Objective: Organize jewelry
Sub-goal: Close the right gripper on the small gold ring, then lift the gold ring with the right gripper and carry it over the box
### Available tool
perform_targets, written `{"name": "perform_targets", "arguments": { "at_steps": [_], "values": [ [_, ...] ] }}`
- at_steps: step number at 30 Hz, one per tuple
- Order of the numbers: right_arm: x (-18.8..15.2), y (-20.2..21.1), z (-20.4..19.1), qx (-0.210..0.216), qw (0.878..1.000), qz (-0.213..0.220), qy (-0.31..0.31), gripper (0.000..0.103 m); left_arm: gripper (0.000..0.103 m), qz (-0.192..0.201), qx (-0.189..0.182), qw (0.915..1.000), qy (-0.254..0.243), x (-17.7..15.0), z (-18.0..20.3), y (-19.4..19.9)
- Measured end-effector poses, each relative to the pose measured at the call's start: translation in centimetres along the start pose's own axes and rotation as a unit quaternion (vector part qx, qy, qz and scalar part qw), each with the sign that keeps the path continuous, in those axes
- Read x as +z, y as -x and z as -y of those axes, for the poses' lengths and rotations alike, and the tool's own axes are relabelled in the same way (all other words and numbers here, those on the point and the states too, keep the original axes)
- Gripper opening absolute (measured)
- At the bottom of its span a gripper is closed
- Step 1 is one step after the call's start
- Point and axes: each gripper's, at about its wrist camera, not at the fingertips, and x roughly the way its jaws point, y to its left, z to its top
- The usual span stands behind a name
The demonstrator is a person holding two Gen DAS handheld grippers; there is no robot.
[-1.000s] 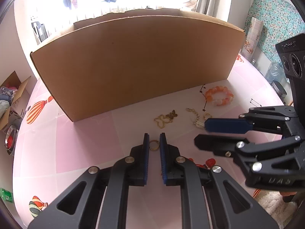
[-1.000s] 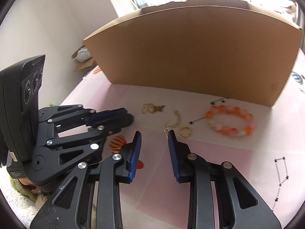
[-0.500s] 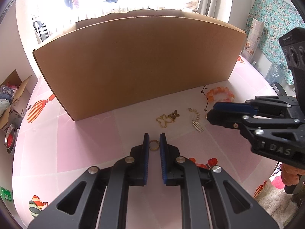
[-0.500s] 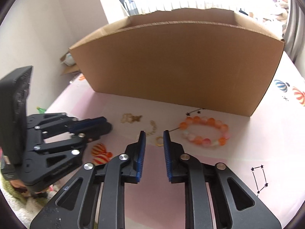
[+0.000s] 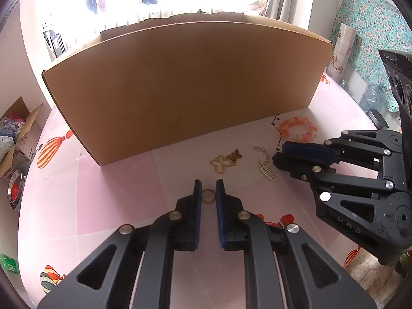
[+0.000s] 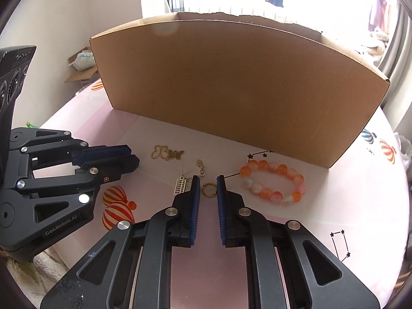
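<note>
Jewelry here starts with two small rings, one in each pair of tongs. The left tongs [image 5: 208,188] are pressed nearly together, pinching the first gold ring [image 5: 208,195] edge-on between the blue pads, low over the pink tabletop [image 6: 309,231]. The right tongs [image 6: 208,182] are closing on the second gold ring [image 6: 209,190], which sits between the pads with both of them at its sides; whether it has left the tabletop cannot be told.

To do this pick well, the right tongs probably should finish the squeeze square across the ring's width, so it does not flip or shoot out sideways, and lift straight up, clear of the chain with the abacus charm [image 6: 181,184] lying just beside the left pad. A snagged chain would drag along.

Farther out lie the gold butterfly piece [image 6: 167,153], nearer the left tongs, and the orange and pink bead bracelet [image 6: 282,169] to the right. Behind them all stands the cardboard box [image 6: 231,90], its inside hidden from both views; it looks the likely place for the pieces.

Counted: two rings, one chain, one butterfly piece, one bracelet, one box.
</note>
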Motion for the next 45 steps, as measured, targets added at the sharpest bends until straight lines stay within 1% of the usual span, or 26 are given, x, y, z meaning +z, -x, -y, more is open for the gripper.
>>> {"name": "perform_targets", "arguments": {
  "at_steps": [2,3,6,12,17,20,24,28,30,31,33,36,39,41,45],
  "values": [
    [0.5,-0.3,-0.6,-0.001,1.000,0.000,0.001,0.010,0.011,0.000,0.000,1.0000,-0.001,0.0,-0.1,0.0],
    [0.7,-0.9,-1.6,-0.002,1.000,0.000,0.001,0.009,0.011,0.000,0.000,1.0000,0.000,0.0,0.0,0.0],
    [0.8,-1.1,-2.1,-0.003,1.000,0.002,0.001,0.009,0.011,0.000,0.000,1.0000,0.000,0.0,0.0,0.0],
    [0.6,0.0,-0.7,0.002,1.000,0.004,-0.006,0.009,0.011,0.002,-0.002,1.0000,-0.001,0.0,0.0,0.0],
    [0.4,0.6,0.0,0.001,1.000,0.014,-0.007,0.009,0.010,0.008,-0.005,1.0000,0.001,0.0,-0.4,0.0],
    [0.2,1.4,0.0,0.000,1.000,0.022,-0.008,0.009,0.010,0.018,-0.004,0.9998,-0.005,0.0,-0.4,0.6],
    [0.2,2.7,0.2,-0.003,0.999,0.040,-0.008,0.009,0.010,0.043,0.000,0.9988,-0.023,0.3,0.2,2.3],
    [0.3,4.7,0.6,-0.001,0.998,0.066,-0.010,0.009,0.010,0.068,0.008,0.9970,-0.038,0.7,1.0,4.3],
    [0.5,5.6,0.9,-0.002,0.997,0.081,-0.009,0.009,0.010,0.071,0.007,0.9966,-0.041,0.8,1.2,4.8],
    [0.5,6.0,1.1,-0.001,0.996,0.087,-0.011,0.009,0.010,0.070,0.008,0.9966,-0.042,0.9,1.2,4.8],
    [0.6,6.3,1.4,0.003,0.996,0.091,-0.015,0.009,0.010,0.055,0.005,0.9979,-0.033,0.9,1.2,4.3],
    [0.2,6.0,1.7,0.014,0.996,0.084,-0.023,0.009,0.010,0.015,-0.013,0.9998,-0.003,0.9,0.5,3.0],
    [0.1,5.7,1.6,0.025,0.997,0.072,-0.030,0.009,0.012,-0.013,-0.017,0.9997,0.014,1.0,0.1,1.8],
    [0.0,5.4,1.5,0.028,0.997,0.066,-0.032,0.009,0.016,-0.024,-0.013,0.9994,0.021,1.2,-0.2,1.0],
    [0.0,5.1,1.6,0.031,0.997,0.058,-0.037,0.009,0.017,-0.040,-0.008,0.9985,0.036,1.8,-0.7,0.1]
  ]
}}
